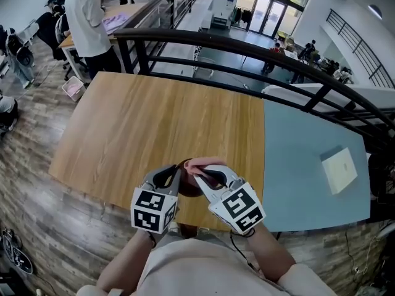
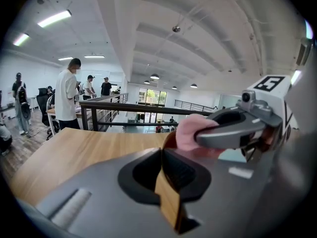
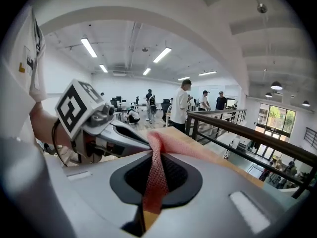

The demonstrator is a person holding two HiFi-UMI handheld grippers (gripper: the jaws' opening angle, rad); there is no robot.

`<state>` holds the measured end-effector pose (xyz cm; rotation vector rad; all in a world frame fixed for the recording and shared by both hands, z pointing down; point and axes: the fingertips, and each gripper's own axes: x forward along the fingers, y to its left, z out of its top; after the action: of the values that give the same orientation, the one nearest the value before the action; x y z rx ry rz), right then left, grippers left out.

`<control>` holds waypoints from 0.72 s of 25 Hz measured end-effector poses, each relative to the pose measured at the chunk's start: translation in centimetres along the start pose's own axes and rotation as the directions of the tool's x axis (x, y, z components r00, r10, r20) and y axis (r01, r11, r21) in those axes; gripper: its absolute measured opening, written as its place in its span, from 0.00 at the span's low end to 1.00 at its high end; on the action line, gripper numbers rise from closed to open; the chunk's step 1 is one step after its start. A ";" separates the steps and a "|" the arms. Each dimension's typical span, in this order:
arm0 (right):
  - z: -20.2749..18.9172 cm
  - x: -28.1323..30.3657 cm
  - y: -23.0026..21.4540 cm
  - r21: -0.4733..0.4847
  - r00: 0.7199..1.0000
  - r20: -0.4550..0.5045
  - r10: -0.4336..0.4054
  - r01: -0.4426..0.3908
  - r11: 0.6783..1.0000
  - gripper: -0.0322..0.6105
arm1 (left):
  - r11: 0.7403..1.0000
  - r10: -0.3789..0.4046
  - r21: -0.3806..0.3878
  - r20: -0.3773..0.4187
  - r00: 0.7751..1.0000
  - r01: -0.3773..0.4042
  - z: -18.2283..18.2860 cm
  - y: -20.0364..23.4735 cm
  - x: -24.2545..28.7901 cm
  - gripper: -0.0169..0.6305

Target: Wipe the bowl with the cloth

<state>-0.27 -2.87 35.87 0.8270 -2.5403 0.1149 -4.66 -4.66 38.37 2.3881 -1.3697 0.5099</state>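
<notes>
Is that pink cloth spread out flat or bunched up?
Bunched up. The pink mesh cloth is squeezed into a narrow strip between the right gripper's closed jaws, its free end wadded at the dark brown bowl.

Open-plan office mezzanine, desks (image 1: 123, 12) w/ ppl (image 1: 86, 17), black railing (image 1: 247, 47), ceiling strip lights (image 3: 91, 47)

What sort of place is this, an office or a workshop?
Probably an open-plan office or lab on an upper level: a black railing overlooks glass doors down below, and people stand at desks beyond the wooden table.
</notes>
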 end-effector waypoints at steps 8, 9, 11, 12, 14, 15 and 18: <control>5.7 -1.3 -1.2 0.044 0.988 0.147 0.045 -0.052 0.998 0.07 | 0.995 -0.040 0.089 0.008 0.999 0.039 1.3 -1.1 -0.7 0.05; 6.4 -1.1 -1.3 0.029 0.987 0.153 0.047 -0.052 0.998 0.07 | 0.994 -0.052 0.100 0.010 0.999 0.050 1.6 -1.6 -0.7 0.05; 7.3 -0.7 -1.2 -0.021 0.988 0.147 0.044 -0.041 0.999 0.07 | 0.989 -0.077 0.124 0.013 0.997 0.075 2.2 -2.6 -0.8 0.05; 7.5 -0.4 -1.0 -0.048 0.990 0.135 0.040 -0.034 0.998 0.07 | 0.987 -0.088 0.138 0.015 0.996 0.085 2.5 -3.1 -1.0 0.05; 7.4 0.2 -0.6 -0.090 0.994 0.098 0.039 -0.030 0.996 0.07 | 0.980 -0.095 0.177 0.018 0.995 0.090 3.1 -3.8 -1.3 0.05; 7.2 0.4 -0.4 -0.101 0.996 0.080 0.044 -0.036 0.994 0.07 | 0.976 -0.089 0.203 0.017 0.996 0.084 3.3 -4.0 -1.4 0.05; 6.7 1.0 -0.2 -0.096 0.995 0.047 0.084 -0.079 0.992 0.07 | 0.963 -0.076 0.260 0.007 0.997 0.072 3.6 -3.8 -1.6 0.05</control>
<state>-3.55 -5.01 30.32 0.6985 -2.6056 0.0000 -1.58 -3.28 34.06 2.6451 -1.2825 0.6883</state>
